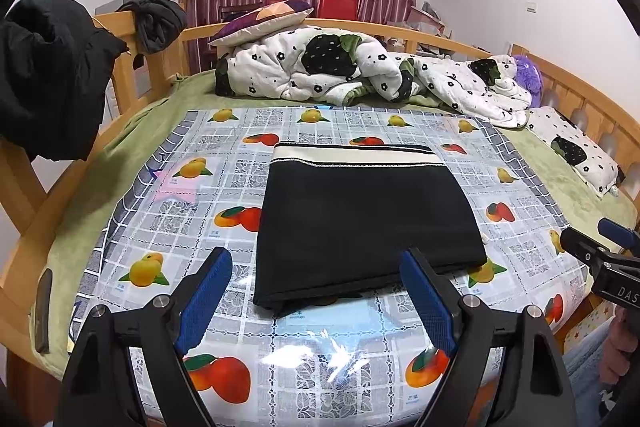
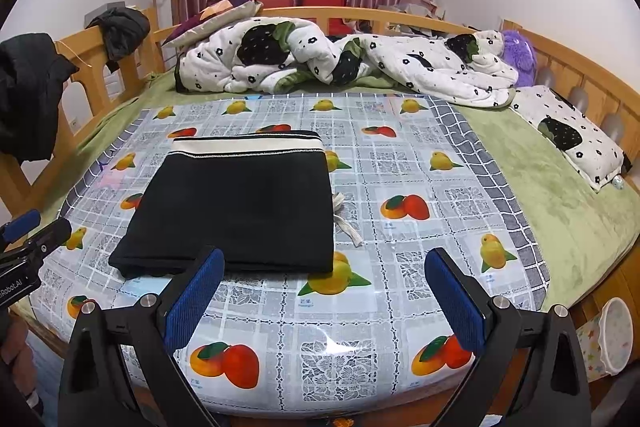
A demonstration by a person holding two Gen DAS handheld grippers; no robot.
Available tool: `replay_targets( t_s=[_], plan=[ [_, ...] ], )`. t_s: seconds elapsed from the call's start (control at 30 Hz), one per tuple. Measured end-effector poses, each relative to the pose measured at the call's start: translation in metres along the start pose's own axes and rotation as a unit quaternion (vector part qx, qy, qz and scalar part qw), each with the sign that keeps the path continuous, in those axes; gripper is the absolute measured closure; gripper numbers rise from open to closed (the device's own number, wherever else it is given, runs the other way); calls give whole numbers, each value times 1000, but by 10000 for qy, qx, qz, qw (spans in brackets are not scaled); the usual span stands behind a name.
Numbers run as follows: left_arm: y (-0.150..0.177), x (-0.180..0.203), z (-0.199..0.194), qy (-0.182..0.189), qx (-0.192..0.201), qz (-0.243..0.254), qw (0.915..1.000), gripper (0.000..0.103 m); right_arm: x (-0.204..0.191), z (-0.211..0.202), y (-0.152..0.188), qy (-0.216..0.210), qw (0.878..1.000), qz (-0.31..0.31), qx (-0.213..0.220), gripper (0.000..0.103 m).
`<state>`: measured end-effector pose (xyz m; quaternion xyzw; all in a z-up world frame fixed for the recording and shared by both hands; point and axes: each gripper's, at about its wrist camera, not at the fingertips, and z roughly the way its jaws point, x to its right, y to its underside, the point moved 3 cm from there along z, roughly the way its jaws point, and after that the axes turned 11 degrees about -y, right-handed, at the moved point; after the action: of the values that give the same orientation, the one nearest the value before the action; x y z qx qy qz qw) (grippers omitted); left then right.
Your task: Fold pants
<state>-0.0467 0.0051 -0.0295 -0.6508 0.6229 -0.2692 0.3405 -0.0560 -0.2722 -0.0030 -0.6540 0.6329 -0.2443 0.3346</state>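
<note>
One pair of black knit pants with a cream striped waistband lies folded into a flat rectangle on the glossy fruit-printed plastic sheet covering the green bed, waistband at twelve o'clock and the folded hem at six. Its long axis runs from six to twelve, away from both tools. The left gripper hovers empty with its blue pads spread wide, the hem just beyond them at twelve o'clock. The right gripper is likewise spread and holds nothing; the pants lie at about eleven o'clock from it. By this reading the left hand is nearer. A loose cream drawstring pokes out at three o'clock.
</note>
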Motion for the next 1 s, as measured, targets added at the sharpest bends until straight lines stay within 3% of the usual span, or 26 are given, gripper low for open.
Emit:
replay_targets(
  t_s=[1.0],
  plan=[
    [0, -1, 1, -16, 12, -14, 10000, 18, -1, 2, 2, 59, 10000, -24, -3, 4]
  ],
)
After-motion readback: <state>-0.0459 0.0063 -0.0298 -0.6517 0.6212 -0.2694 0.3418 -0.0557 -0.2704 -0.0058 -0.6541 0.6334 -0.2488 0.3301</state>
